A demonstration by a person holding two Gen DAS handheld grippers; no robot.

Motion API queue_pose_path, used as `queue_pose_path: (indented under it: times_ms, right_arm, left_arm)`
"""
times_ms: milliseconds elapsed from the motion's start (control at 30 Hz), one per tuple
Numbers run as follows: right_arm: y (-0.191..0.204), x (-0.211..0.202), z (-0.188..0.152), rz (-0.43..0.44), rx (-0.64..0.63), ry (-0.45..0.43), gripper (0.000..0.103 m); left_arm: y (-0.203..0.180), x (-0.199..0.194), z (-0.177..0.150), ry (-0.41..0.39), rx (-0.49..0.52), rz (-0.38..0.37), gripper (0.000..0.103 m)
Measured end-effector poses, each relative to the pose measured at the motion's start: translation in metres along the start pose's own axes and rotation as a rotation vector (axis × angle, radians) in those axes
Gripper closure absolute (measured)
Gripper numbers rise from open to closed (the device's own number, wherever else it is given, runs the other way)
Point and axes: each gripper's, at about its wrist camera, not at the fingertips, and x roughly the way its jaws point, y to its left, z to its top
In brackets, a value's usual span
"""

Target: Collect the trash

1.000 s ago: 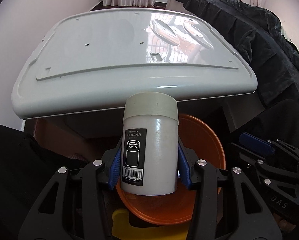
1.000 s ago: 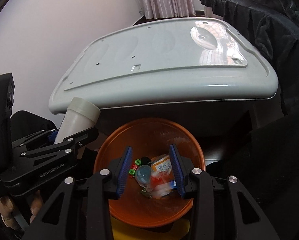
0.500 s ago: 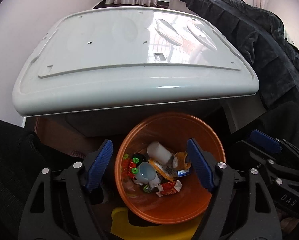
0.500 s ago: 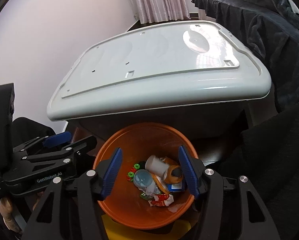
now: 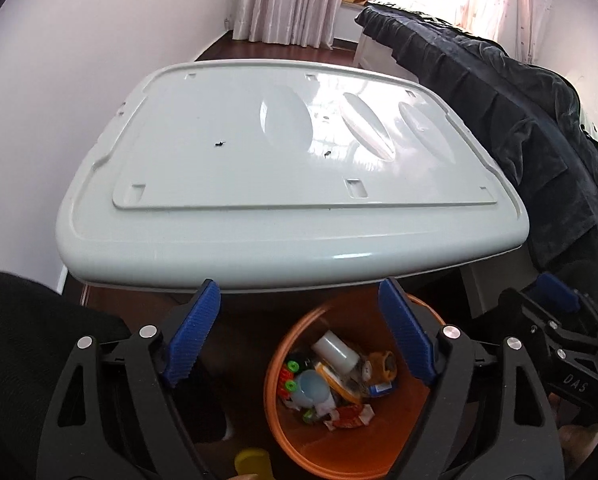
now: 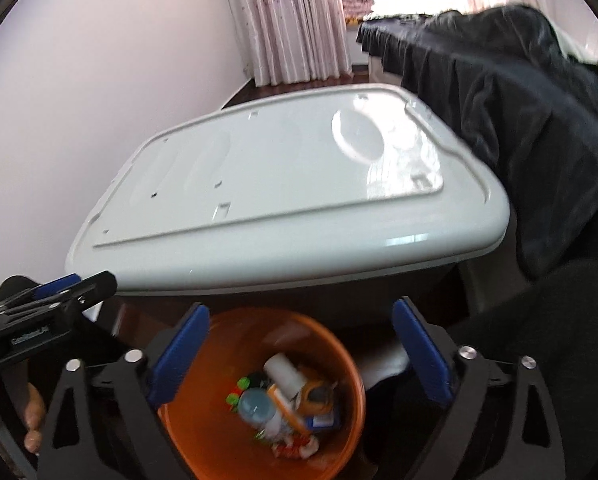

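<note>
Both the left gripper (image 5: 299, 336) and right gripper (image 6: 301, 354) hang over the orange bin (image 5: 295, 444), jaws opening, nothing between them. A white canister (image 5: 336, 351) lies among wrappers inside, near the white table (image 5: 291, 200).

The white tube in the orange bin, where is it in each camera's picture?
Left wrist view: the white tube lies tilted on top of the trash, in the upper middle of the orange bin, lower centre-right of the picture.
Right wrist view: the tube lies near the bin's middle, bottom centre, a bit blurred.
Shared landmark: the big white lid behind the bin.
</note>
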Motion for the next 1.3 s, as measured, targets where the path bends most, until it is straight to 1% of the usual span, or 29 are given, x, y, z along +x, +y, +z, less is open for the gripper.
queue_pose_path:
  times_ms: [67,200,400,467,500,633,700,833,1100,1300]
  right_arm:
    - [0.004,0.004,0.001,-0.036,-0.018,-0.017,0.005]
    - [0.005,0.007,-0.001,-0.074,-0.031,-0.029,0.005]
    - [0.004,0.007,-0.001,-0.092,-0.027,-0.045,0.005]
    - [0.006,0.007,-0.002,-0.094,-0.030,-0.050,0.005]
    - [0.006,0.007,-0.002,-0.094,-0.033,-0.052,0.005]
    - [0.006,0.006,-0.002,-0.092,-0.032,-0.057,0.005]
    - [0.004,0.006,-0.002,-0.091,-0.028,-0.057,0.005]
    - [0.003,0.007,-0.001,-0.090,-0.023,-0.056,0.005]
    - [0.002,0.006,-0.002,-0.092,-0.020,-0.057,0.005]
    - [0.003,0.006,-0.001,-0.092,-0.023,-0.056,0.005]
  left_arm:
    - [0.002,0.007,0.000,0.011,0.008,-0.001,0.022]
    - [0.006,0.014,-0.008,0.035,0.009,0.012,0.022]
    - [0.015,0.018,-0.010,0.062,-0.028,-0.012,0.021]
    - [0.016,0.018,-0.010,0.066,-0.035,-0.019,0.015]
    - [0.018,0.019,-0.011,0.070,-0.041,-0.022,0.011]
    - [0.021,0.018,-0.010,0.070,-0.050,0.008,0.009]
    - [0.021,0.019,-0.010,0.076,-0.055,0.003,0.008]
    - [0.020,0.021,-0.011,0.090,-0.049,0.023,0.007]
    - [0.018,0.026,-0.012,0.116,-0.039,0.038,0.007]
    - [0.016,0.027,-0.013,0.121,-0.032,0.052,0.007]
